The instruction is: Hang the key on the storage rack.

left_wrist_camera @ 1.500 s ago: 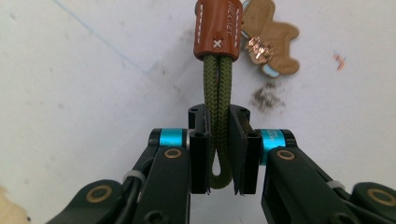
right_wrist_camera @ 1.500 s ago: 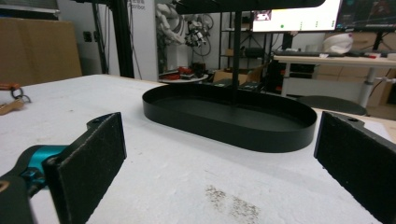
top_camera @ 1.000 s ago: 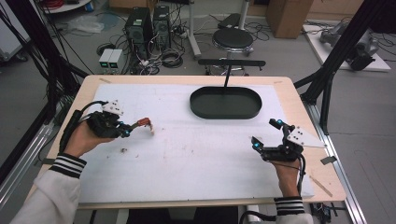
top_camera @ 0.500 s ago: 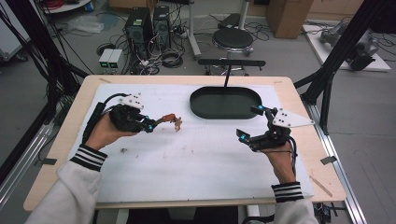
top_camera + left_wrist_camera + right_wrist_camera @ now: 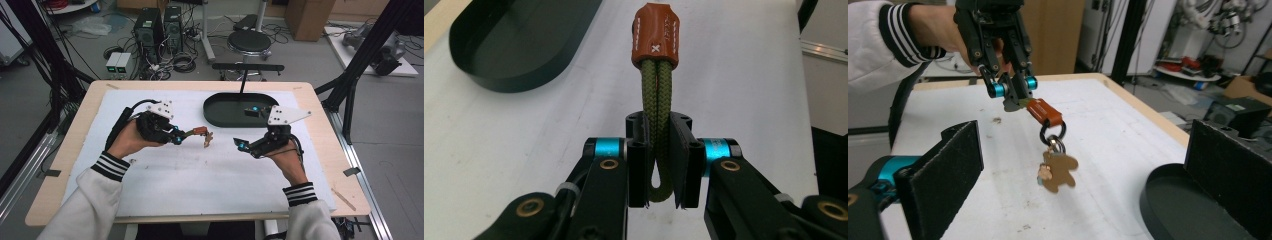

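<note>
The left tool [image 5: 658, 165] is clamped on the keychain's green cord [image 5: 657, 125], so its bear charm [image 5: 1057, 171] dangles above the tabletop [image 5: 200, 190] left of the black tray [image 5: 220, 117]; the right tool [image 5: 248, 129], jaws wide and empty, faces it, likely to take it.

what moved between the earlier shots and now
Both hands moved inward and toward the tray. The left tool carried the keychain along; the right tool closed in on it, jaws open. The grip on the cord and the tray's place stayed unchanged.
</note>
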{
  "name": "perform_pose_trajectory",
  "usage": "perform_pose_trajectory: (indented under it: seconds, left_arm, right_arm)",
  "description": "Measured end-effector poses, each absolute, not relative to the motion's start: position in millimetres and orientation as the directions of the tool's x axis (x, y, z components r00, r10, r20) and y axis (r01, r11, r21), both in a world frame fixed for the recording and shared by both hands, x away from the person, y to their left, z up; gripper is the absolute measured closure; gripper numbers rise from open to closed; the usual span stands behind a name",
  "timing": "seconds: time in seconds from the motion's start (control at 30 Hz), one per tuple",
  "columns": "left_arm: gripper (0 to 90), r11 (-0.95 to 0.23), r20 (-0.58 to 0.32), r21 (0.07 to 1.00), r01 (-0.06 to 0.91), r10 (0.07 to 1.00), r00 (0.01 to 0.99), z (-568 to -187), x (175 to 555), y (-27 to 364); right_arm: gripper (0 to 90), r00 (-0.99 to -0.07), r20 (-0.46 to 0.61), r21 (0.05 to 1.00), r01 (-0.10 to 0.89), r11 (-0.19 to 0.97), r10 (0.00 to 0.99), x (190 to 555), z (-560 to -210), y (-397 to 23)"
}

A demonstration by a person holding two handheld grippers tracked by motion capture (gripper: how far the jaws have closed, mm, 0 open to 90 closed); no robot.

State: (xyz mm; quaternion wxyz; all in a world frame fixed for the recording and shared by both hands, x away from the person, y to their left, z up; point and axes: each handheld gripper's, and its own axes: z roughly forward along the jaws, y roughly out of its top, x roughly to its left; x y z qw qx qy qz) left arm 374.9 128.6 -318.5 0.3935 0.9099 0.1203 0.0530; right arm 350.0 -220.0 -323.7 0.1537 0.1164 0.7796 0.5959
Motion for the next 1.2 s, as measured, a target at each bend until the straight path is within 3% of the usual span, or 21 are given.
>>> perform_pose_trajectory:
  seconds: [0.73,0.87,0.93,1.0,1.1,1.2]
  left_arm:
    - [79.2,-0.716,-0.002,0.689,0.116,0.159,0.987,-324.6,369.3,92.6]
    - [79.1,-0.718,-0.004,0.687,0.116,0.156,0.988,-325.5,368.7,91.3]
    - [79.1,-0.72,-0.003,0.685,0.113,0.153,0.988,-325.4,369.0,91.3]
    - [79.1,-0.723,-0.003,0.682,0.111,0.149,0.989,-325.4,368.9,91.3]
    - [79.1,-0.725,-0.006,0.68,0.112,0.148,0.989,-326.8,368.8,90.6]
    - [79.1,-0.732,-0.004,0.673,0.107,0.142,0.99,-327.5,367.8,89.8]
  right_arm:
    - [2.3,-0.98,-0.098,0.871,0.0,0.491,0.174,370.3,-328.2,-161.9]
    - [7.3,-0.985,-0.105,0.844,-0.013,0.537,0.141,370.8,-331.2,-154.8]
    - [17.1,-0.987,-0.121,0.826,-0.038,0.562,0.11,371.4,-332.7,-152.0]
    - [18.2,-0.987,-0.114,0.823,-0.031,0.568,0.112,372.1,-333.8,-150.5]
    - [27.6,-0.99,-0.106,0.805,-0.033,0.593,0.089,374.3,-335.5,-147.2]
    - [29.7,-0.991,-0.104,0.797,-0.031,0.603,0.086,374.9,-336.3,-145.1]
